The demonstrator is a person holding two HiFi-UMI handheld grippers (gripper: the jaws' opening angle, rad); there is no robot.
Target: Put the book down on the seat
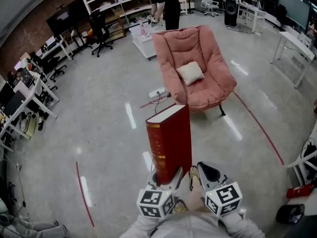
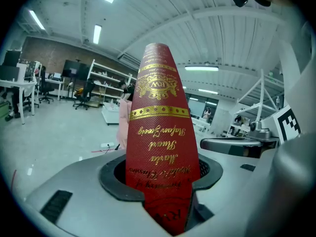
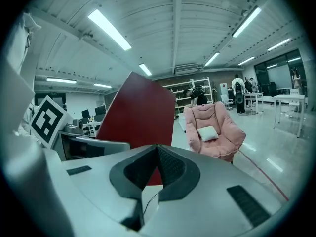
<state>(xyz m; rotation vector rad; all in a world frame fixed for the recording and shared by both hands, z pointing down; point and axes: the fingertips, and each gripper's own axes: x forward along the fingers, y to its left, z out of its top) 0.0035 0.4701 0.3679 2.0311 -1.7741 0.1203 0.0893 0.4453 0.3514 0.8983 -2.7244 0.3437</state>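
A thick red book [image 1: 169, 144] with gold lettering stands upright in my left gripper [image 1: 166, 178], which is shut on its lower end. In the left gripper view its spine [image 2: 160, 132] fills the middle, wedged between the jaws. My right gripper [image 1: 202, 175] is just right of the book, shut and holding nothing; in the right gripper view its jaws meet and the book's red cover [image 3: 138, 122] rises behind them. The pink armchair [image 1: 195, 68] with a small white cushion [image 1: 190, 72] on its seat stands ahead on the floor, also seen as the pink chair [image 3: 213, 132] at the right.
A white power strip [image 1: 157, 93] with a cable lies on the floor left of the chair. Red tape lines [image 1: 257, 125] cross the floor. A person [image 1: 166, 4] stands behind the chair by a white table [image 1: 143, 38]. Desks and office chairs line the left side.
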